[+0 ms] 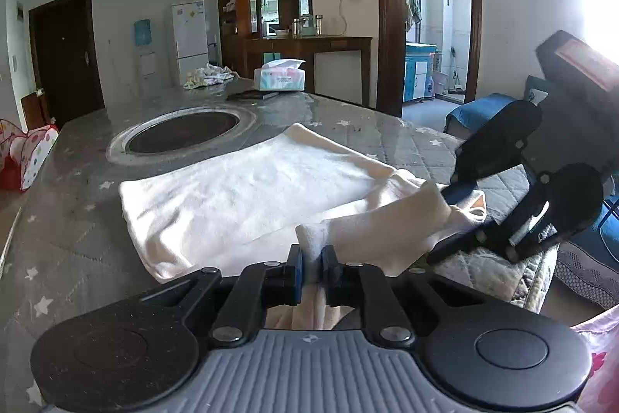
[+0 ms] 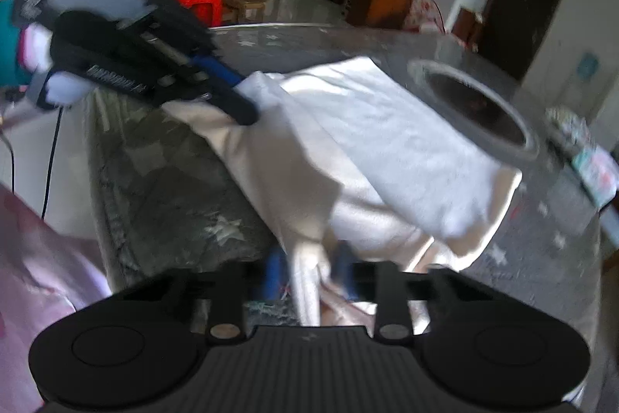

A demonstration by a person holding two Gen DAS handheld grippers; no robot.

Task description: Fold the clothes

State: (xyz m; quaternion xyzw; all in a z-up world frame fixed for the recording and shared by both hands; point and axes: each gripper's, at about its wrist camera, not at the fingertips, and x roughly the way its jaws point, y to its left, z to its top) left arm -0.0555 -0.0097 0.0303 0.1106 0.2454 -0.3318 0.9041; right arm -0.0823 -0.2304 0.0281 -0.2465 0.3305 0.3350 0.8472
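A cream-white garment (image 1: pixel 247 196) lies partly folded on the grey star-patterned table (image 1: pixel 69 242). My left gripper (image 1: pixel 312 260) is shut on the garment's near edge, lifting a fold of cloth. My right gripper (image 1: pixel 460 219) appears at the right of the left wrist view, shut on the same lifted edge. In the right wrist view the garment (image 2: pixel 387 142) spreads across the table (image 2: pixel 174 188), my right gripper (image 2: pixel 309 273) pinches a bunch of cloth, and my left gripper (image 2: pixel 243 99) grips the edge at upper left.
A round dark hotplate recess (image 1: pixel 185 134) sits in the table beyond the garment. A tissue box (image 1: pixel 281 75), a dark flat object (image 1: pixel 251 95) and a crumpled cloth (image 1: pixel 209 74) lie at the far end. A blue sofa (image 1: pixel 483 111) stands right.
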